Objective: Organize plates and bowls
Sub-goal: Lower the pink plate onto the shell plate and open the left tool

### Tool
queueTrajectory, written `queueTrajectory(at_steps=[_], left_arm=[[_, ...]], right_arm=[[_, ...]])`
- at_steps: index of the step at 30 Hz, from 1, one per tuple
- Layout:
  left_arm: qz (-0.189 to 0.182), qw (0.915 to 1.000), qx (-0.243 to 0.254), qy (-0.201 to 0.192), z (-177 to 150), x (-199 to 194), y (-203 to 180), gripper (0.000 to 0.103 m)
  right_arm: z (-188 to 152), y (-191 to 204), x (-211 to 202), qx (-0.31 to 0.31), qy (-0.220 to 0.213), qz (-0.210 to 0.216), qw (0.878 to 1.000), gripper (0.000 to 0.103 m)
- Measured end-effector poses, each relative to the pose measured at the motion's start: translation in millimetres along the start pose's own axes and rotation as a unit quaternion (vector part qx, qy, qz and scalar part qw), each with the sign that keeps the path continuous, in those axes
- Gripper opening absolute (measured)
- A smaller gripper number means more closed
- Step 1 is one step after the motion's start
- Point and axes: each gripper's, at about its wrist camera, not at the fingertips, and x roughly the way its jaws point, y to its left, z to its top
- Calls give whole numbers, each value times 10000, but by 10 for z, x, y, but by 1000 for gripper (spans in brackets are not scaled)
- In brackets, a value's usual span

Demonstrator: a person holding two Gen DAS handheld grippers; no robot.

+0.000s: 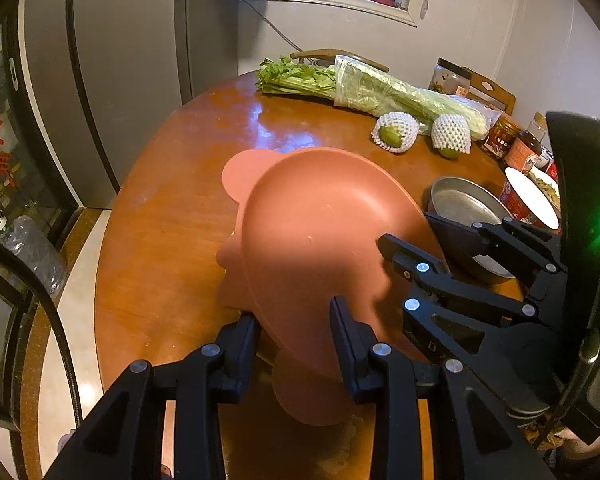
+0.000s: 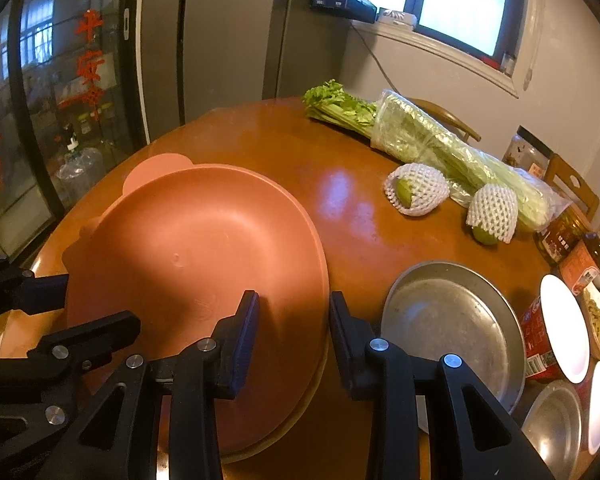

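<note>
A pink plastic plate with ear-shaped tabs point(image 1: 320, 232) point(image 2: 196, 264) rests on another pink plate on the round wooden table point(image 1: 160, 220); a rim of the lower one point(image 2: 300, 412) shows beneath. My left gripper point(image 1: 294, 344) is open, its fingers straddling the plate's near edge. My right gripper point(image 2: 294, 334) is open, its fingers straddling the plate's right edge; it also shows in the left wrist view point(image 1: 416, 240). A metal pan point(image 2: 452, 328) point(image 1: 464, 208) sits to the right of the plates.
Bagged celery point(image 2: 420, 140) and two net-wrapped fruits point(image 2: 416, 188) point(image 2: 492, 212) lie at the back. Jars and bottles point(image 2: 560, 236), white bowls point(image 2: 564, 324) on red cups and a small metal bowl point(image 2: 556, 428) crowd the right edge. A fridge point(image 1: 120, 60) stands behind.
</note>
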Motion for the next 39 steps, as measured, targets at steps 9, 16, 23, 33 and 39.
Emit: queueTrajectory(at_steps=[9,16,23,33,39], left_arm=[[5,10000,-44,-82,23,-36,44,36],[32,9998,-81,-155,43,-60,41,44],[105,9996,-114,-254,63,-119,75,51],[148,9988,-89,-453,63,-238,85,59],[138,9985,-69,-524,82,-285,60,60]], right_arm=[[11,-71,-66,222,-47,53,9997,37],[2,-111,-140,418,-106,66,9990,39],[-24,-181,-253,628,-198,67,9978,43],[-103,-296,-380,909,-245,23,9956,45],[-202,-388,-471,1132,-266,7,9932,47]])
